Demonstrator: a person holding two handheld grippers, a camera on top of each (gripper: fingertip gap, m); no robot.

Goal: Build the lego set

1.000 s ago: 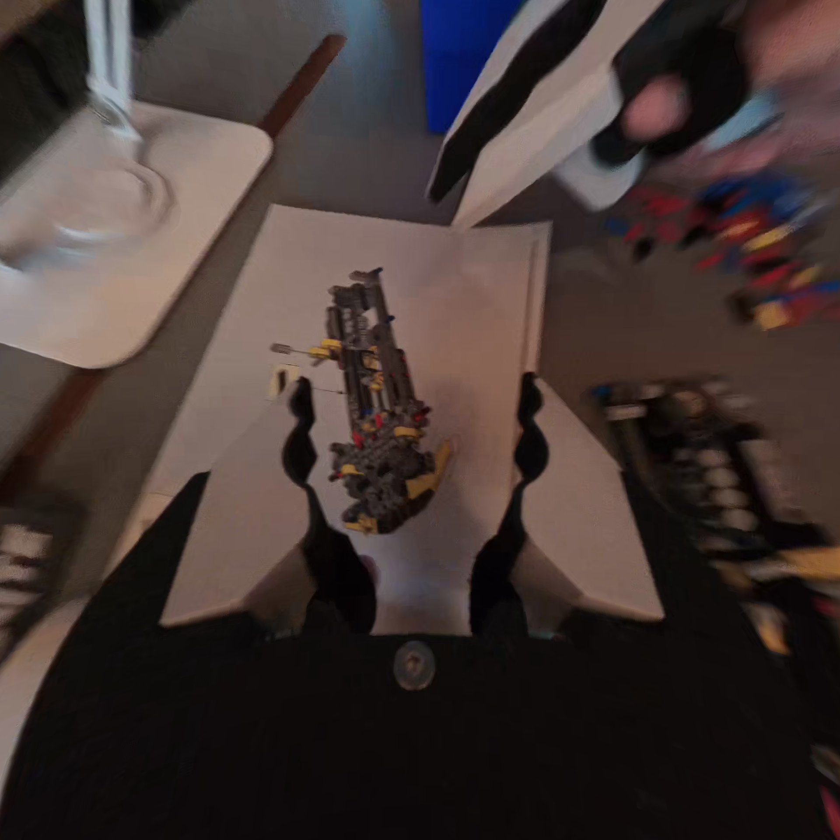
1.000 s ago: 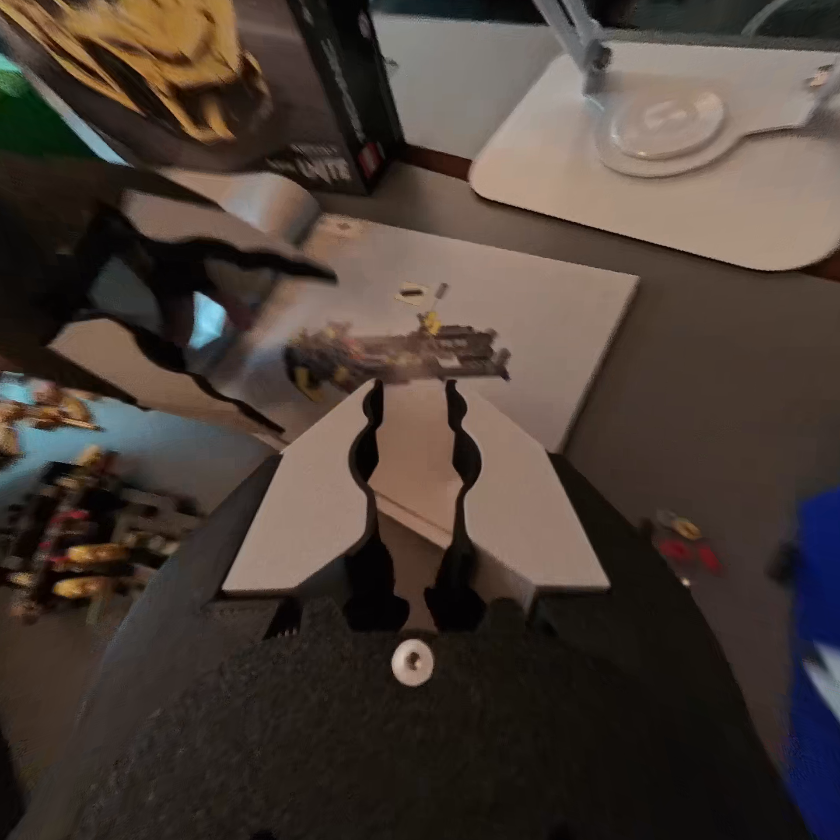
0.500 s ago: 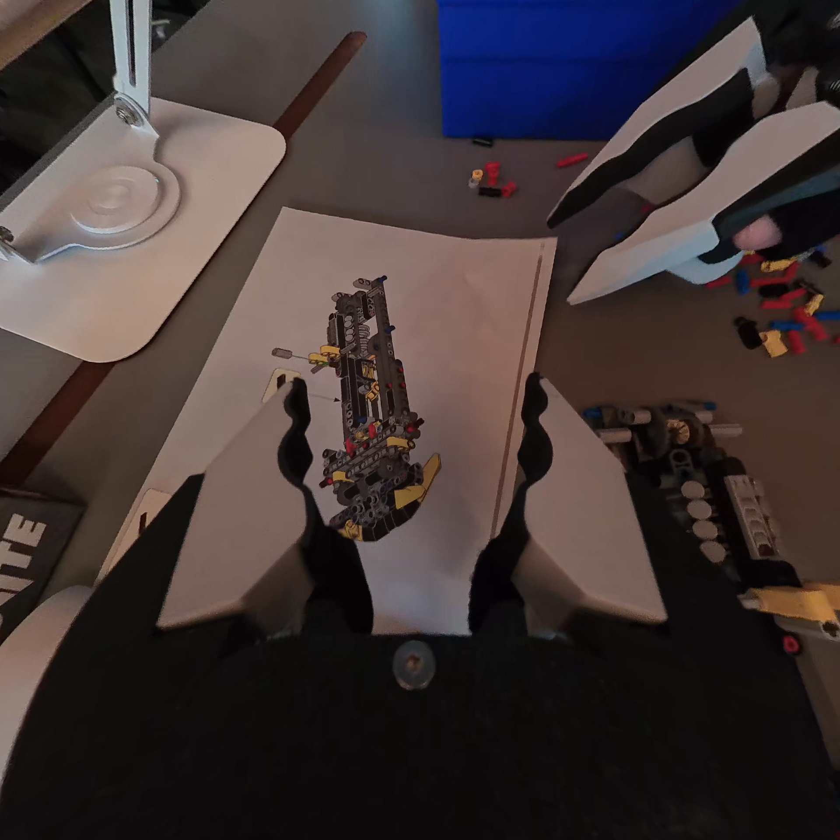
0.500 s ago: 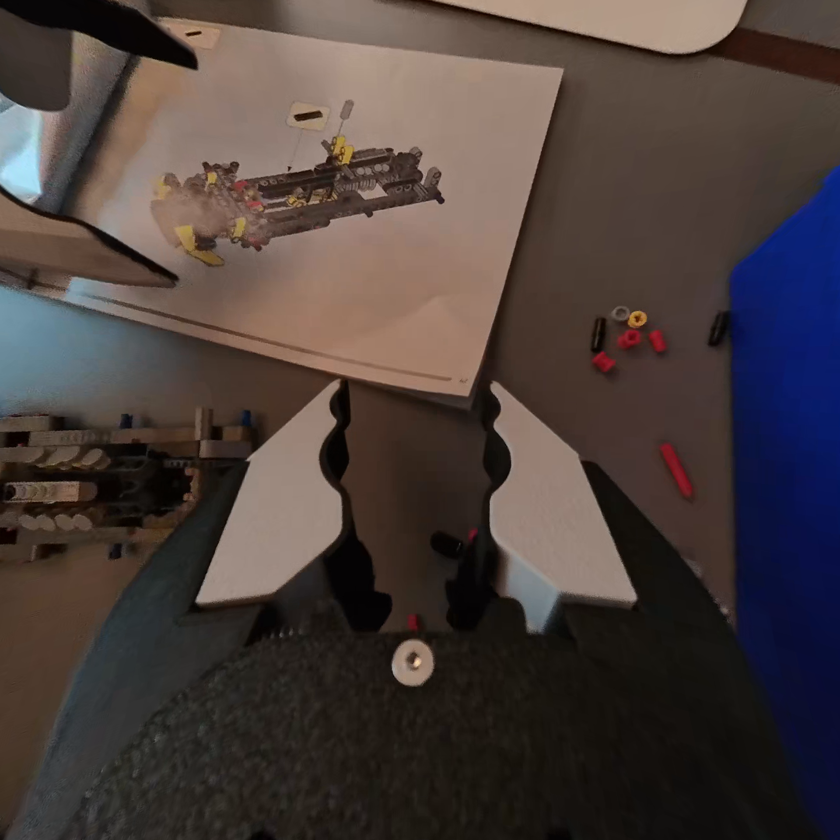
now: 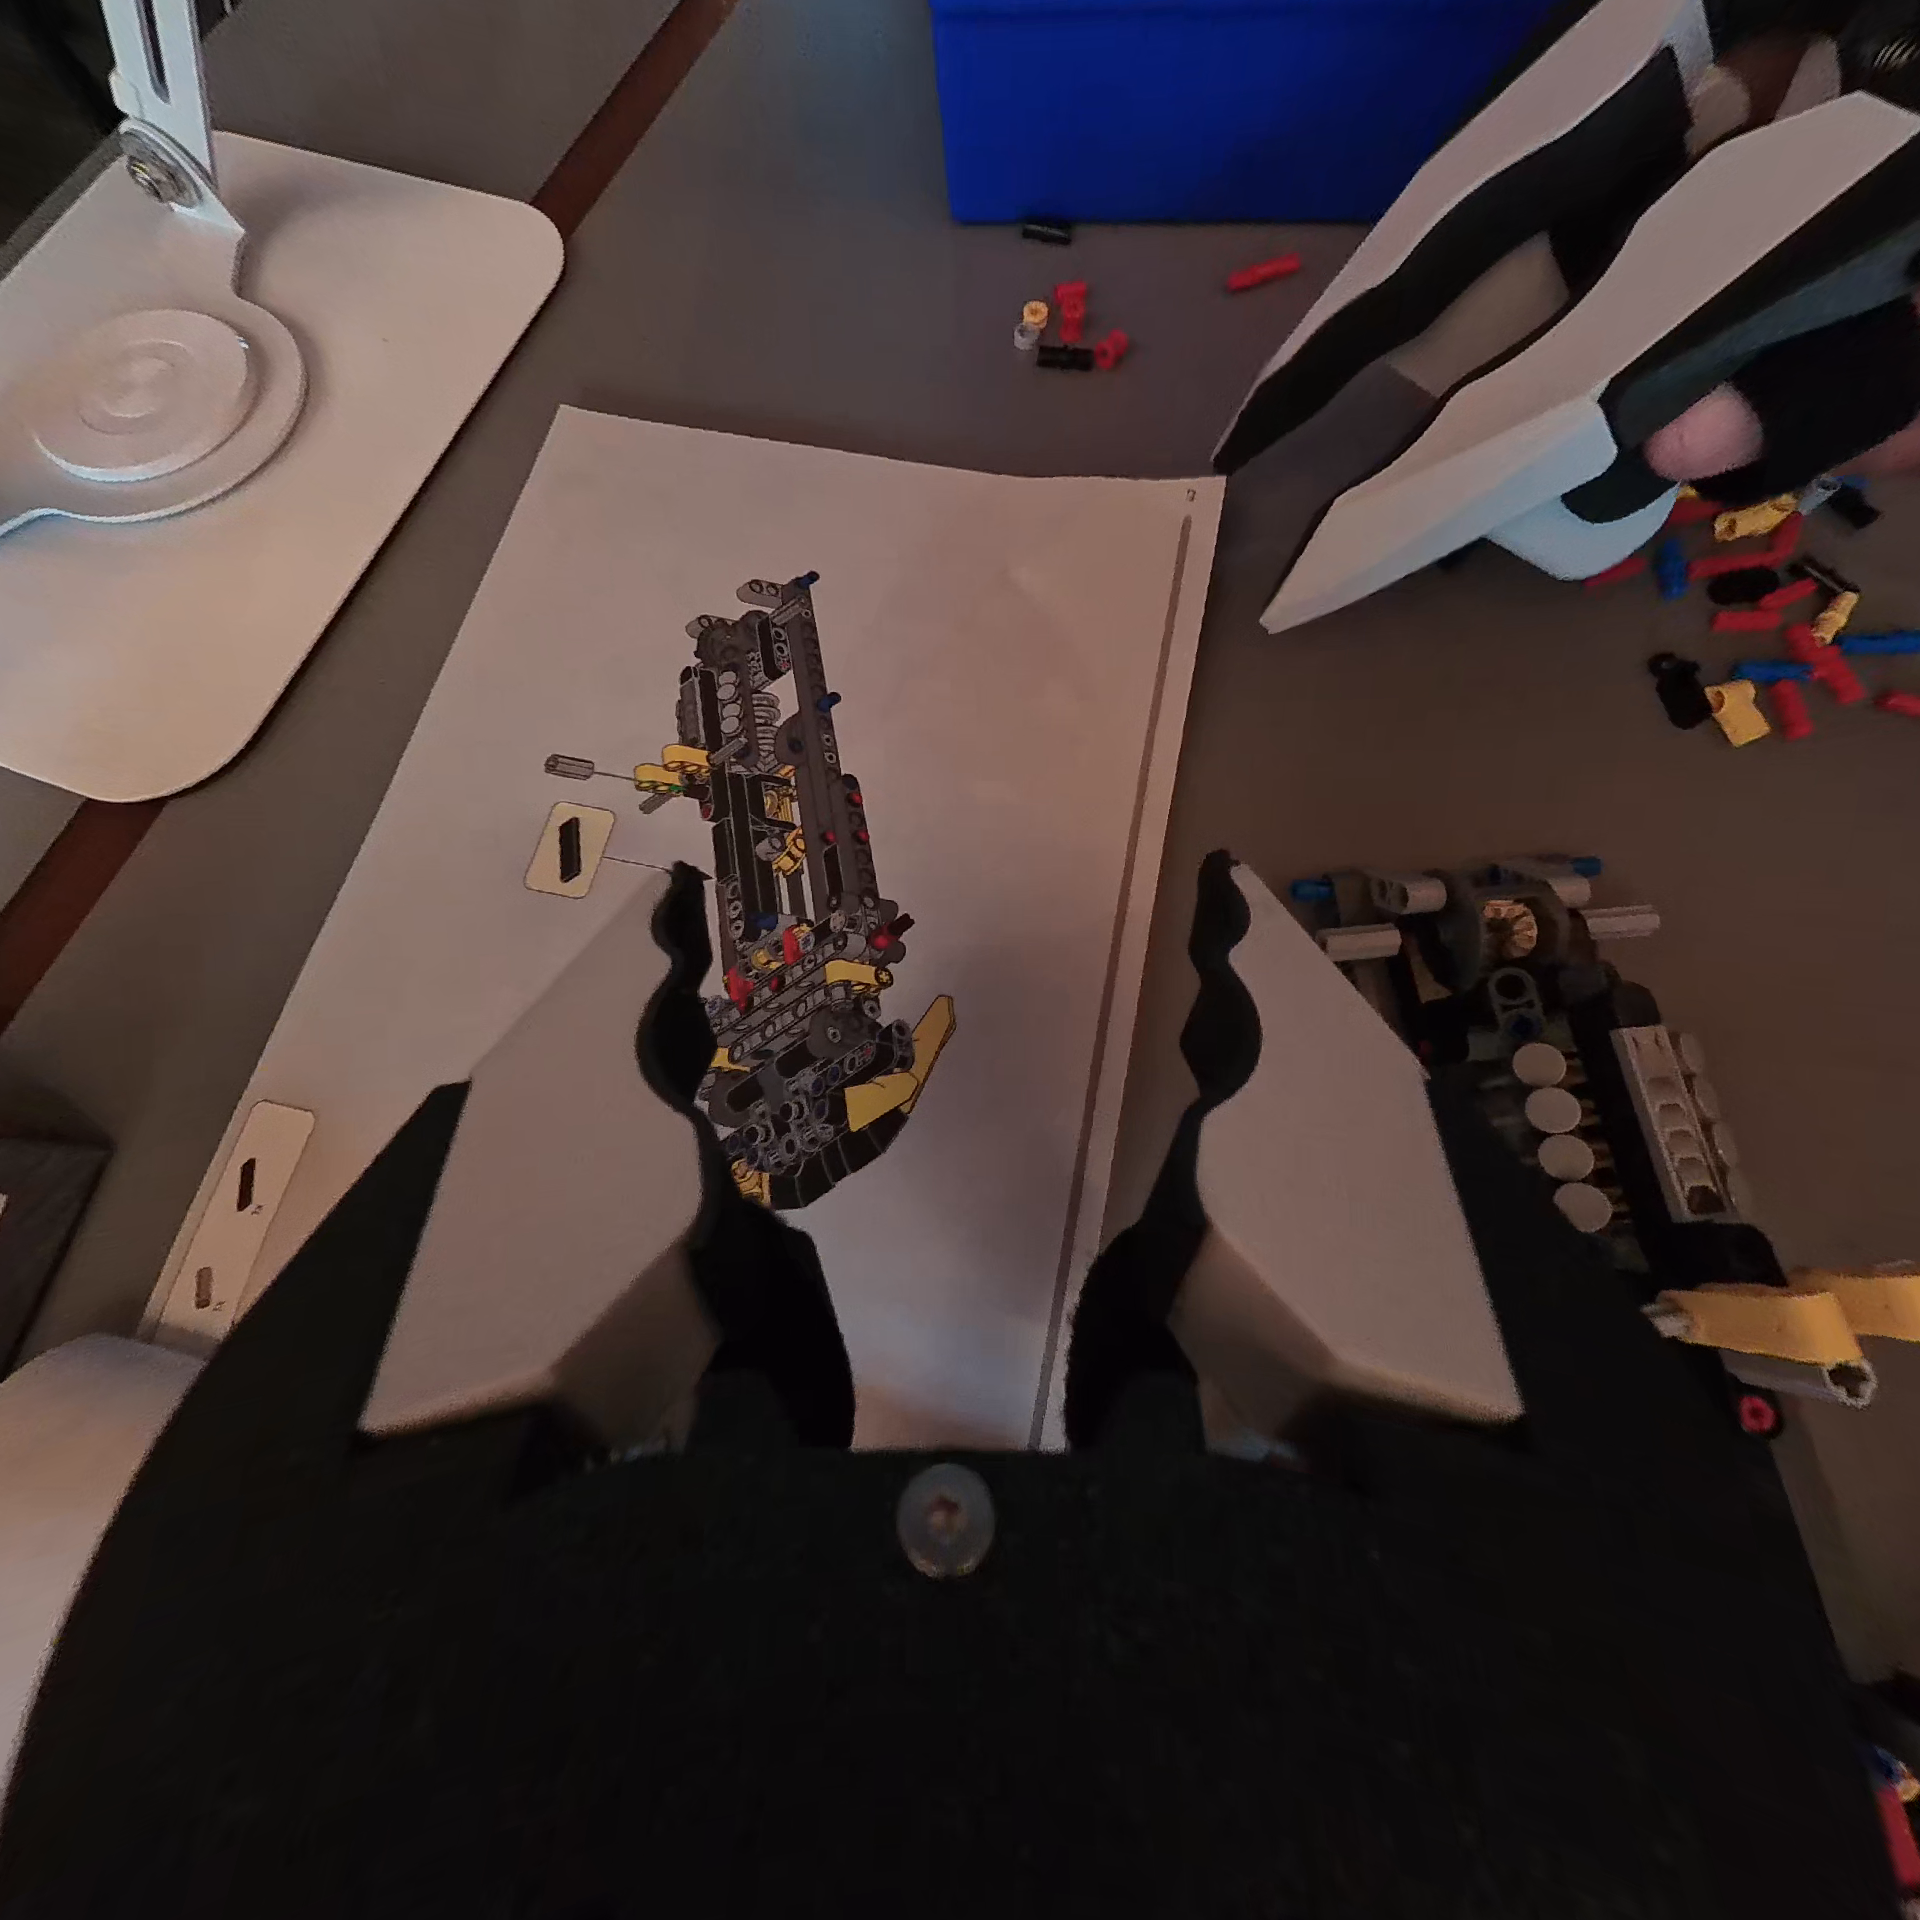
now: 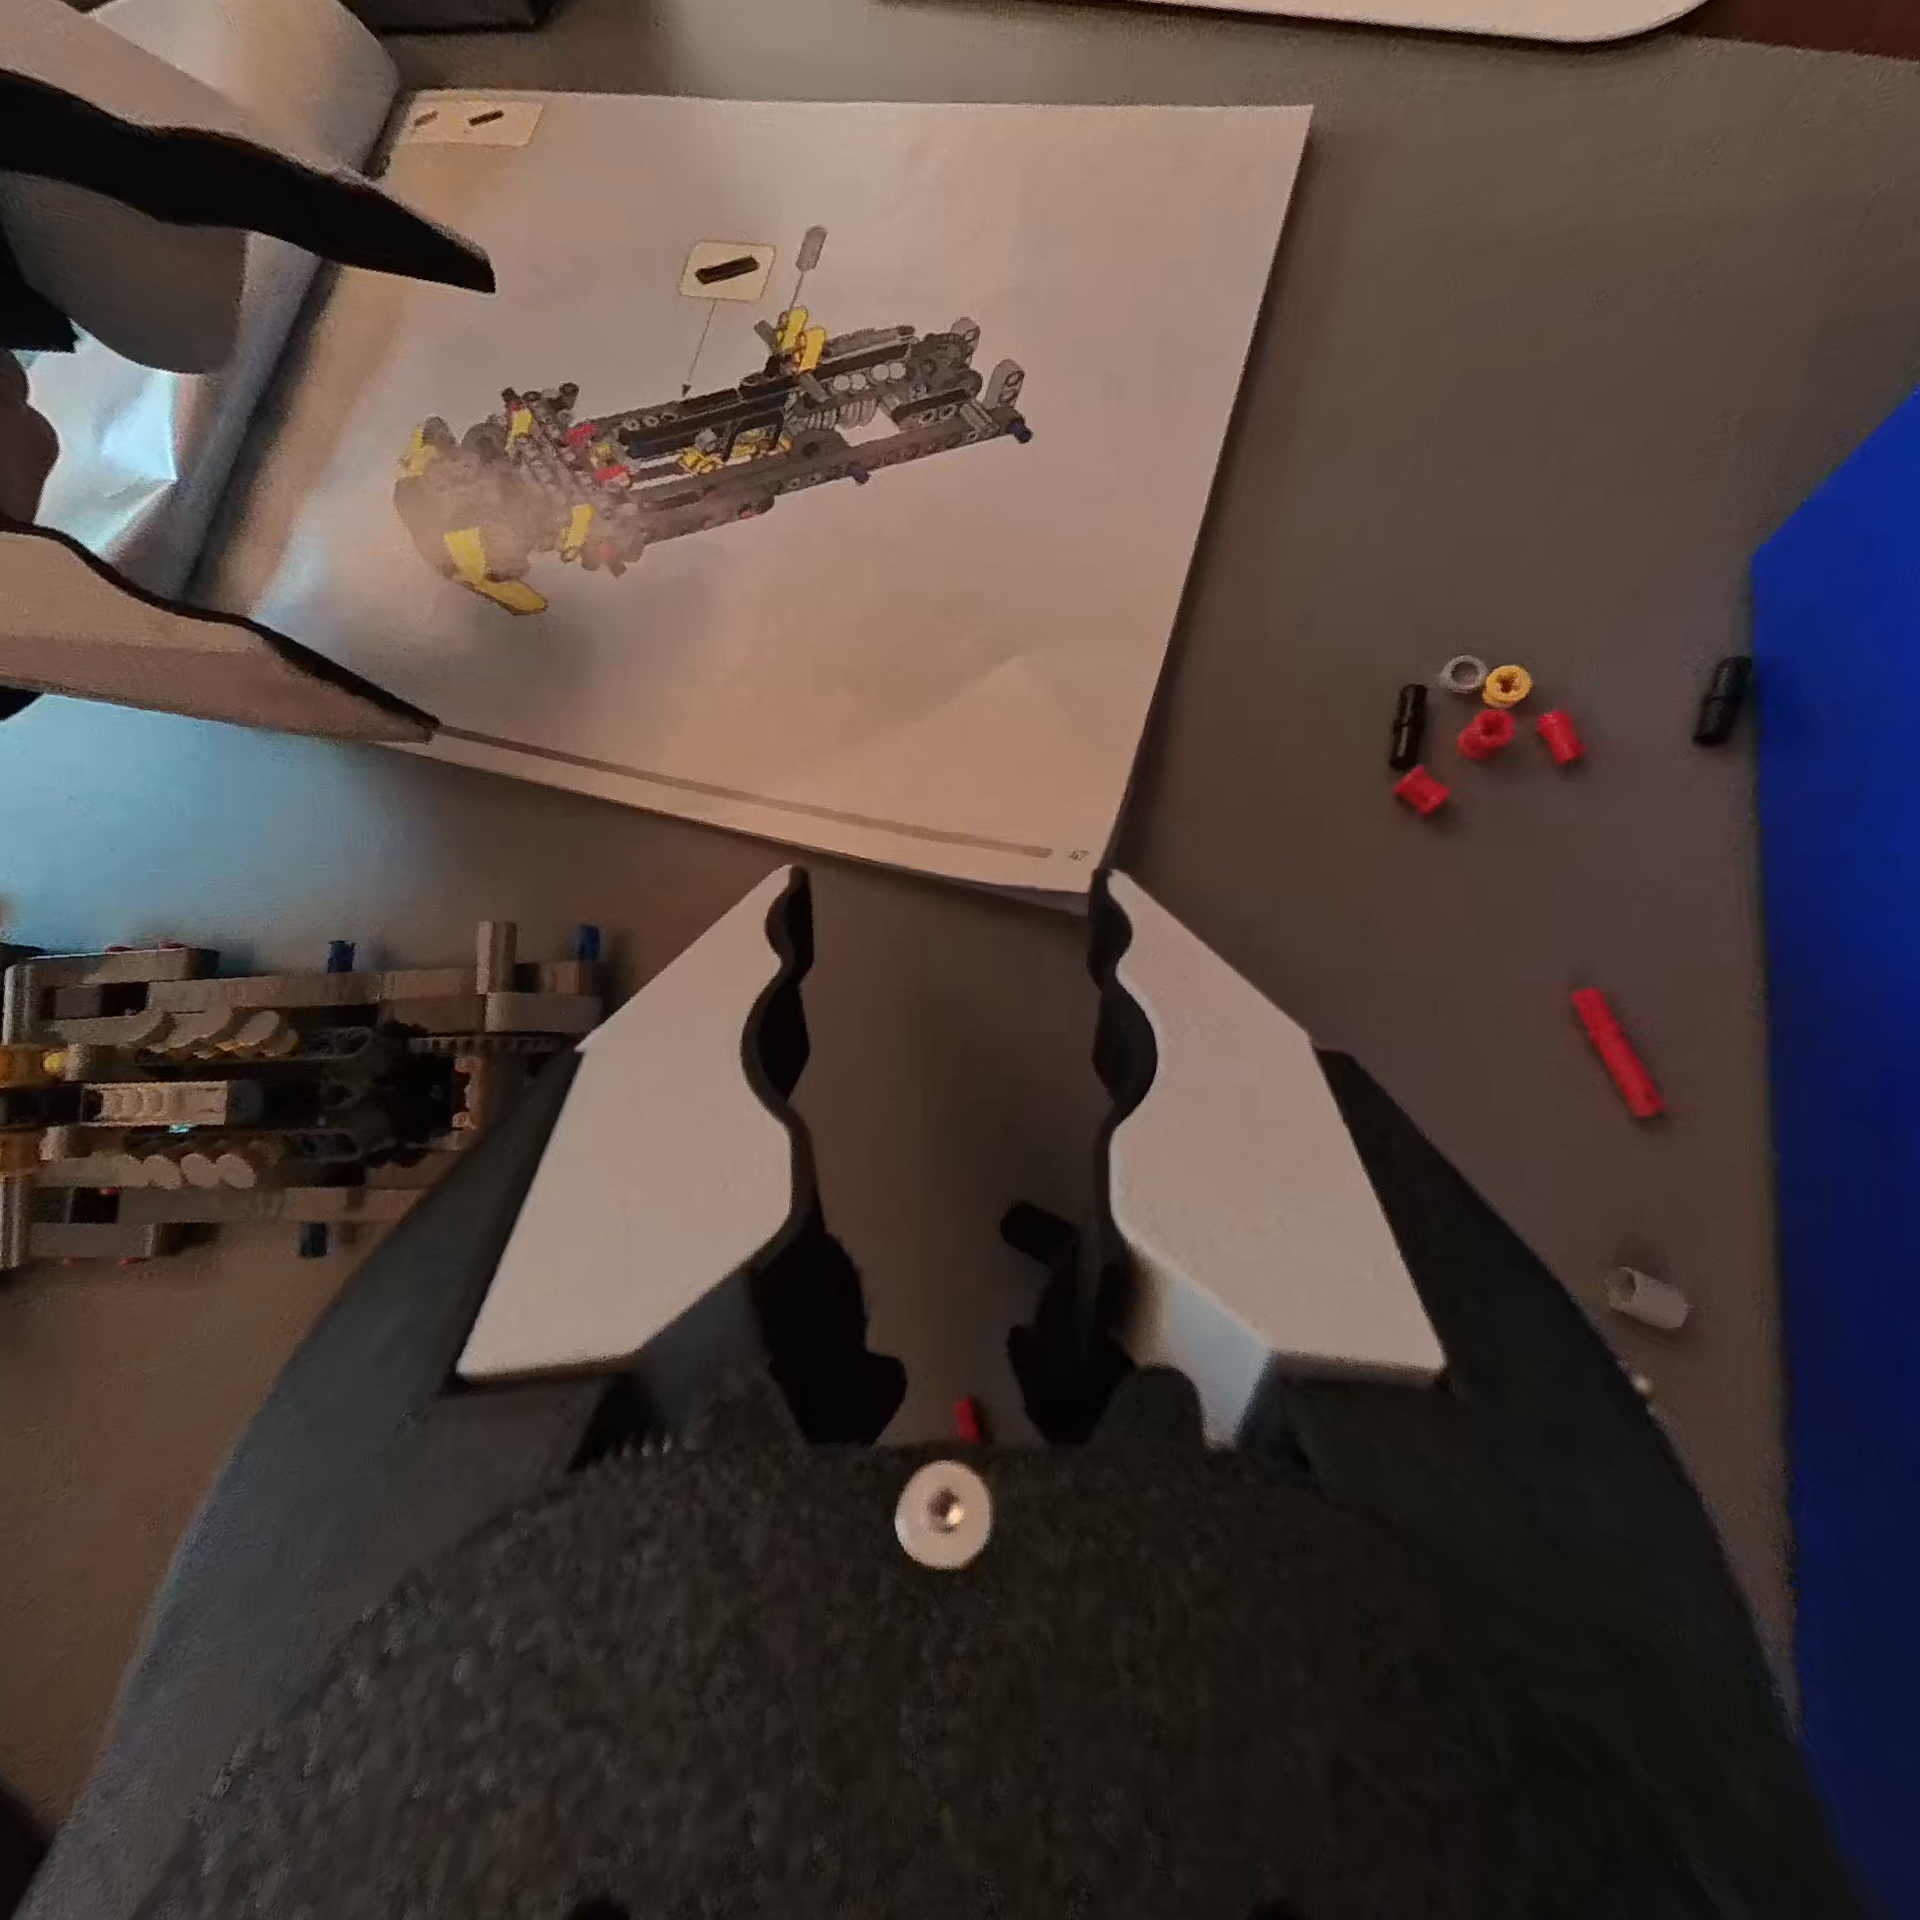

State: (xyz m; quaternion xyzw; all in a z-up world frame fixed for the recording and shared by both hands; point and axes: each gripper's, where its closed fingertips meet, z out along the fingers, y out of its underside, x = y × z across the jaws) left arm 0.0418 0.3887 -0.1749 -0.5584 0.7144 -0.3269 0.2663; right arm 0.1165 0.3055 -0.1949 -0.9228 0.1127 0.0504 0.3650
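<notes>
Daylight shows between the fingers of the left gripper [image 5: 945, 883], spread wide and empty over the instruction page [image 5: 997, 665], which lies flat on the grey table [image 5: 831, 239]. Its left finger covers part of the printed model. The right gripper [image 6: 945, 883] is parted too, holding nothing, its tips just short of the page corner; a small black piece [image 6: 1034, 1226] and a red one [image 6: 966, 1418] lie half hidden between its fingers, perhaps pins. The half-built lego model [image 5: 1579, 1101] sits beside the page, partly behind a finger and cut off by the frame edge. Loose pieces [image 6: 1486, 727] lie scattered near a blue bin [image 6: 1839, 935].
</notes>
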